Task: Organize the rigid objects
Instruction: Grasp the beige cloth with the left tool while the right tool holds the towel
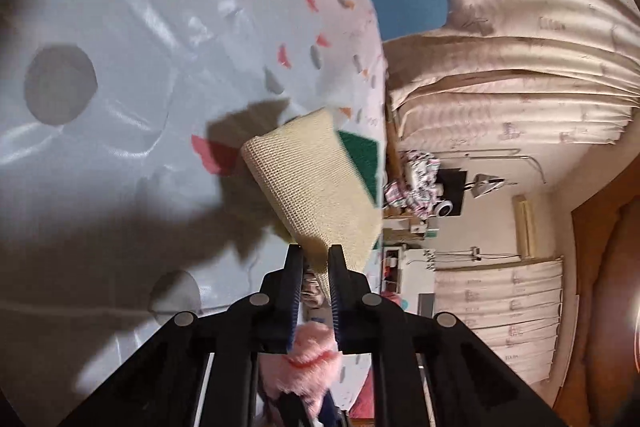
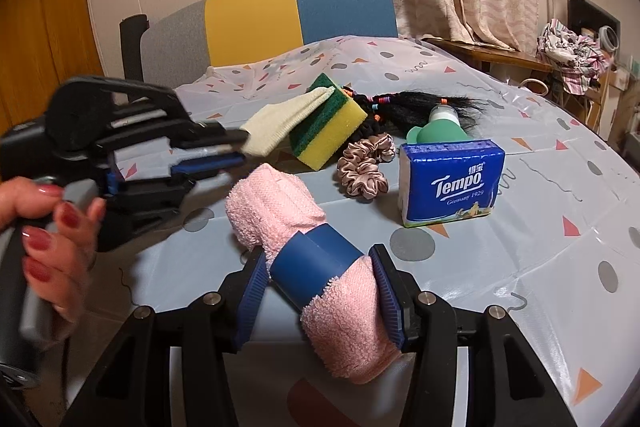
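Left wrist view: the left gripper (image 1: 314, 251) is nearly closed, its jaws pinching the near edge of a cream mesh cloth (image 1: 312, 183), with a green scouring pad (image 1: 362, 163) showing behind it over the patterned tablecloth (image 1: 120, 27).

Right wrist view: the right gripper (image 2: 320, 283) clamps a rolled pink towel (image 2: 276, 207) in a blue band (image 2: 316, 267). Only here does the yellow-and-green sponge (image 2: 328, 131) show under the cloth, far left of the scrunchie (image 2: 364, 167), tissue pack (image 2: 452, 183), green bottle (image 2: 438, 131) and black hairpiece (image 2: 416, 105). A hand (image 2: 52, 227) holds the left gripper's handle.
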Demonstrator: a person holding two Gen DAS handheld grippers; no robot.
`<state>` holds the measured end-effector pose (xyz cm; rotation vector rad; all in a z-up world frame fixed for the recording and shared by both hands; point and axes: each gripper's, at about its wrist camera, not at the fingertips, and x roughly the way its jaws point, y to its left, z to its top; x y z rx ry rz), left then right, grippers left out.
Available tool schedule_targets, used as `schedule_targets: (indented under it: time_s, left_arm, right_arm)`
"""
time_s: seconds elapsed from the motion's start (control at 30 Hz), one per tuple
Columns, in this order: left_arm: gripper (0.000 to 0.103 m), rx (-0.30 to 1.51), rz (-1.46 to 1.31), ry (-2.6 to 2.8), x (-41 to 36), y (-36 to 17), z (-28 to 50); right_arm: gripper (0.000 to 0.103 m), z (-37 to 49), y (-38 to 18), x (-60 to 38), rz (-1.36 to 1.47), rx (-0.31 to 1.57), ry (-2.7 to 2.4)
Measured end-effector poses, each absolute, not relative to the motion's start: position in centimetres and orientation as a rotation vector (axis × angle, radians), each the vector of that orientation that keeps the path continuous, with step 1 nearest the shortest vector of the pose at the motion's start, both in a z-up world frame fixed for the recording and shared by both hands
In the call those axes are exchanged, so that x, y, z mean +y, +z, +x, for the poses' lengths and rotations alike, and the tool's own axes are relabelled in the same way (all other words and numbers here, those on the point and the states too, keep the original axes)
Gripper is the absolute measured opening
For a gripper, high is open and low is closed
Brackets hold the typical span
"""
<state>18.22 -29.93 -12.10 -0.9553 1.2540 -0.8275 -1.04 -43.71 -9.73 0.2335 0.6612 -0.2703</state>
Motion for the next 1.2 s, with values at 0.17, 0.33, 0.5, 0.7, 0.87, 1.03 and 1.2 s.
schedule_targets:
  time_s: [0.17, 0.33, 0.5, 0.7, 0.87, 1.03, 1.2]
  left_arm:
    - [0.009, 1.192, -0.93, -0.829, -28.3, -9.9, 17.6]
    - [0.008, 1.144, -0.887, -0.842, -26.1, -8.2, 16.8]
    - [0.003, 1.114, -0.886, -0.857, -23.9, -7.0, 16.1]
    - [0.017, 1.166, -0.793, -0.802, -23.4, -7.3, 15.6]
    - [0.084, 1.143, -0.394, -0.646, -26.2, -6.0, 15.2]
    - [0.085, 1.07, -0.112, -0.612, -29.7, -6.0, 16.1]
    - [0.085, 1.171, -0.138, -0.622, -30.9, -8.9, 17.8]
  right_arm:
    - [0.052, -1.1, -9.7, -43.7, 0.232, 0.661, -0.272]
    - [0.052, -1.1, -9.7, -43.6, 0.227, 0.663, -0.276]
    - [0.052, -0.9, -9.8, -43.5, 0.218, 0.667, -0.283]
    - [0.052, -0.9, -9.8, -43.2, 0.202, 0.672, -0.296]
    - [0.052, -0.9, -9.8, -43.2, 0.203, 0.67, -0.299]
    - [0.052, -1.2, -9.8, -43.5, 0.219, 0.654, -0.322]
    - [0.052, -1.8, -9.8, -44.6, 0.276, 0.635, -0.342]
